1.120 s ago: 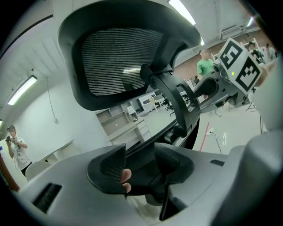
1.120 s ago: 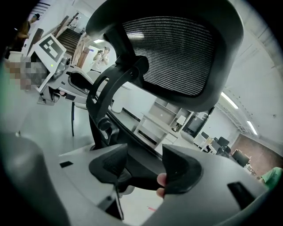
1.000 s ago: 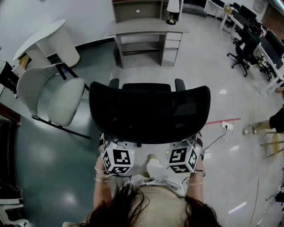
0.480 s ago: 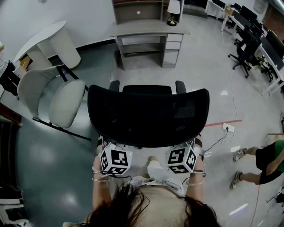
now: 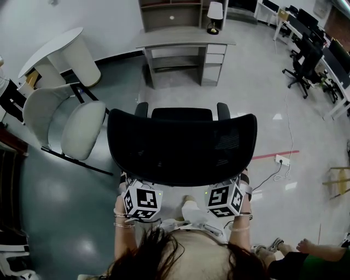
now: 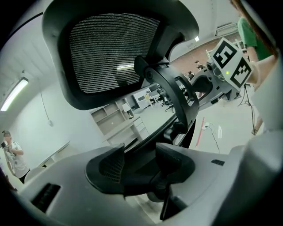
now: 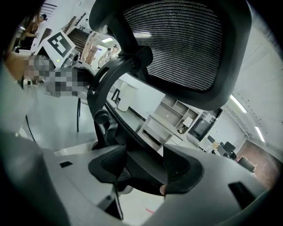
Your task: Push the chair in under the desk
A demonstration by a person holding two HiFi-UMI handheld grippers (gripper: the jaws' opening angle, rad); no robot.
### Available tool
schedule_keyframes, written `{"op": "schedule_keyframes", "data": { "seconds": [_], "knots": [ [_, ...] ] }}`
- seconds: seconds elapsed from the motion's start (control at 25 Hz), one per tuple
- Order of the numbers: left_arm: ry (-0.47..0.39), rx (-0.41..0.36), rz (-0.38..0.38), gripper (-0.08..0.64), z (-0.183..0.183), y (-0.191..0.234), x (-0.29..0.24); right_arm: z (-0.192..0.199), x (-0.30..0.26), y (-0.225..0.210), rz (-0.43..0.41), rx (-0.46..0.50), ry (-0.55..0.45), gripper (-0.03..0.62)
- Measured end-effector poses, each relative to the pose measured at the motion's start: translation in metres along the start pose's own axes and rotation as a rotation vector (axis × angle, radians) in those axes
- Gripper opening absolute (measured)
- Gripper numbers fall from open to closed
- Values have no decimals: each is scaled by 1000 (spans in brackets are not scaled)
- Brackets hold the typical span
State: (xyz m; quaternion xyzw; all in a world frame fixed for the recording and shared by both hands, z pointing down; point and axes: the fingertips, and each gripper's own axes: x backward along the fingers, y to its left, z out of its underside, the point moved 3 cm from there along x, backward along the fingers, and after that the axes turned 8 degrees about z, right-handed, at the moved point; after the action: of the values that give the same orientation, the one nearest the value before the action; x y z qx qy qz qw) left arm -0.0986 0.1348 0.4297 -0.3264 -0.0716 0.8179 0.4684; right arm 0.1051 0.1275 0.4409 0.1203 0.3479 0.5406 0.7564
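Observation:
A black office chair (image 5: 182,145) with a mesh backrest stands on the floor in front of me, facing a grey desk (image 5: 183,37) with drawers that stands well apart from it at the far wall. Below the backrest's near lower edge, my left gripper (image 5: 141,185) and right gripper (image 5: 224,185) sit side by side, their tips hidden under it. In the left gripper view the left gripper (image 6: 139,165) has the dark lower rim of the backrest (image 6: 115,53) filling the gap between its pads. The right gripper (image 7: 143,165) holds the same rim below the mesh (image 7: 181,44).
A white shell chair (image 5: 71,120) and a round white table (image 5: 54,52) stand at the left. A lamp (image 5: 215,11) sits on the desk. Black office chairs (image 5: 303,60) line the right. A power strip (image 5: 281,159) with cable lies right of the chair. A person (image 5: 306,257) crouches lower right.
The chair, both grippers and my view have crept a little toward the desk. The person on the right has walked down to the lower right corner.

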Motion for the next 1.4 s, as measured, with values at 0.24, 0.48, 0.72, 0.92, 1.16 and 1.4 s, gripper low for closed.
{"op": "schedule_keyframes", "data": {
  "seconds": [0.24, 0.48, 0.72, 0.92, 1.16, 1.4],
  "knots": [
    [-16, 3, 15, 206, 0, 0, -4, 2, -4, -3, -14, -3, 2, 241],
    [-3, 17, 10, 206, -3, 3, -12, 1, -13, -7, -14, -1, -9, 241],
    [2, 18, 0, 206, -3, 13, -24, -4, -28, -11, -25, 2, -23, 241],
    [18, 34, 2, 206, -6, 20, -33, -6, -39, -15, -26, 9, -32, 241],
    [37, 43, -1, 206, -9, 30, -43, -12, -52, -21, -34, 17, -42, 241],
    [61, 35, -13, 206, -14, 33, -51, -12, -64, -30, -45, 26, -63, 241]
  ]
}}
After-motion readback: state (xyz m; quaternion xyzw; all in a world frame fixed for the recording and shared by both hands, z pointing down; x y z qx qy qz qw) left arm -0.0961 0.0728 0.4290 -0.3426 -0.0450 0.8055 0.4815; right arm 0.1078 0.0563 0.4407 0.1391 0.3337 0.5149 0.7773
